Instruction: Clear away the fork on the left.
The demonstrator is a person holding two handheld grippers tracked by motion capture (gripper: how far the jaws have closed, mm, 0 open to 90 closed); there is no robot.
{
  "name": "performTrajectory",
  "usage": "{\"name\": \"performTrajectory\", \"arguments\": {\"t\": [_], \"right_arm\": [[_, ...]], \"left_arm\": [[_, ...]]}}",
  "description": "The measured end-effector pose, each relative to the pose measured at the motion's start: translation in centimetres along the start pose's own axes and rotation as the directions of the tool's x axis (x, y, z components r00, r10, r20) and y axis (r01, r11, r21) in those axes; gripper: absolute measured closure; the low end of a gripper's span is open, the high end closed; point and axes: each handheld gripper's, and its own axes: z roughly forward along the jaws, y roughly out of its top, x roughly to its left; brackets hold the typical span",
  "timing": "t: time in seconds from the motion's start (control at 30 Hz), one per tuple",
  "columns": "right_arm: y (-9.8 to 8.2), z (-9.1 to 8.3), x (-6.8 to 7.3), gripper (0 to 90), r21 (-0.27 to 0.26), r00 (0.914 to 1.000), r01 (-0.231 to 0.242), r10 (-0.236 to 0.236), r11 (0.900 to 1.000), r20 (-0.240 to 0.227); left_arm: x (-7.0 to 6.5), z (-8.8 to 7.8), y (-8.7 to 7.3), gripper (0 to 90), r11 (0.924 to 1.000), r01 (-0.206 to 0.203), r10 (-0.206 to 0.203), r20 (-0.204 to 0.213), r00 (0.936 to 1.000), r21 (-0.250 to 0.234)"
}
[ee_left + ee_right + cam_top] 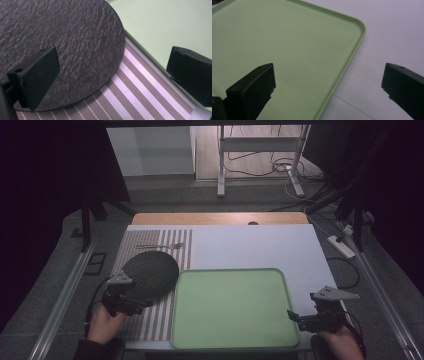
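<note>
A dark round textured plate (150, 272) lies on a striped placemat (150, 322) at the left, and a fork (160, 245) rests on the mat behind it. To its right lies an empty green tray (230, 305). My left gripper (139, 308) hovers open at the plate's near edge. In the left gripper view one jaw of that gripper (112, 80) is over the plate (62, 32) and the other over the tray's rim (160, 25), with placemat stripes (135, 92) between. My right gripper (294, 316) is open at the tray's near right corner, straddling the tray rim (287, 37) in the right gripper view (328, 92).
The mat and tray sit on a white board (250, 245) over a wooden table (220, 218). A power strip (341, 246) and cables lie on the floor at the right. A desk frame (260, 165) stands beyond the table.
</note>
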Motion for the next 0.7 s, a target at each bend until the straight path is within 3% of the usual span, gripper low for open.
{"name": "performTrajectory", "arguments": {"t": [0.4, 0.7], "right_arm": [[0.0, 0.1, 0.3, 0.0, 0.01, 0.9995, 0.029, -0.029, 1.0, 0.012], [0.1, 0.2, 0.4, 0.0, 0.016, 0.9992, 0.037, -0.037, 0.999, 0.017]], "left_arm": [[1.9, 1.7, 2.1, 0.0, 0.9994, 0.015, -0.015, 0.001, 0.9999, 0.033], [3.3, 3.3, 3.8, 0.0, 0.9972, 0.034, -0.033, -0.021, 0.9992, 0.067]]}}
